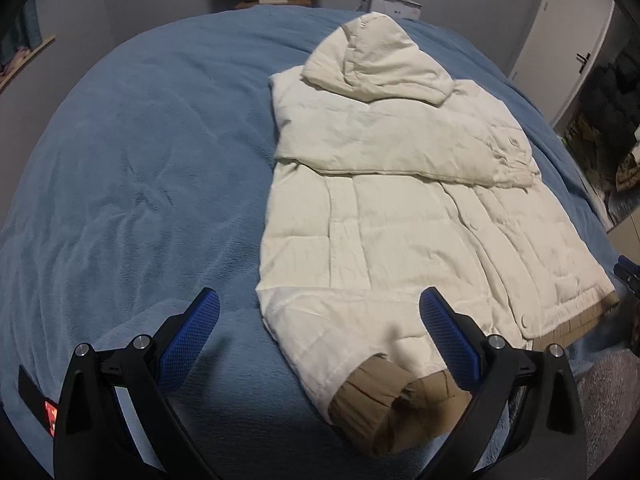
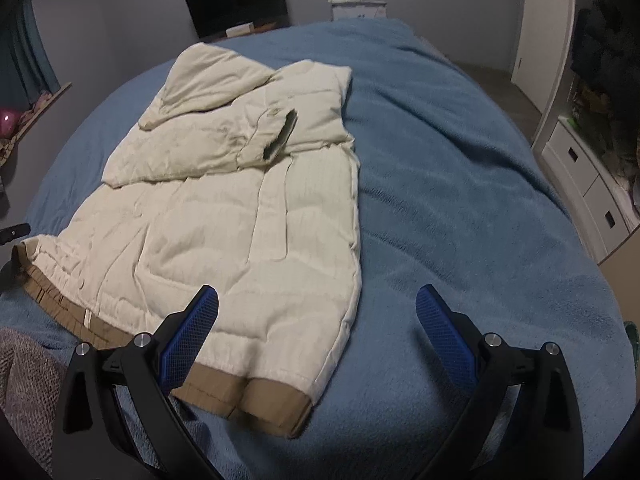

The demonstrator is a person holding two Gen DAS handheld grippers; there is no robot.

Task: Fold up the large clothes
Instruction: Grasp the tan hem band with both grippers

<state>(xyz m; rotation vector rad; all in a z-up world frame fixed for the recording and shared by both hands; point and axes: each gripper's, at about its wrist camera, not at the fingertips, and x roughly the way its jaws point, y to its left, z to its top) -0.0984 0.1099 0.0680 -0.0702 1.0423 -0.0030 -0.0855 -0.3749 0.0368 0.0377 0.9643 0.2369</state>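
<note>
Left wrist view: the left claw hangs released over a tan cuff of the cream jacket on the blue bed. Only the right view shows the released right claw above the hem, drawers far right.

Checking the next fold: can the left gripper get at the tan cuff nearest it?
Probably yes. The left gripper is open and holds nothing, and the tan cuff lies uncovered on the blue blanket just ahead between its fingers, with nothing in between.
</note>
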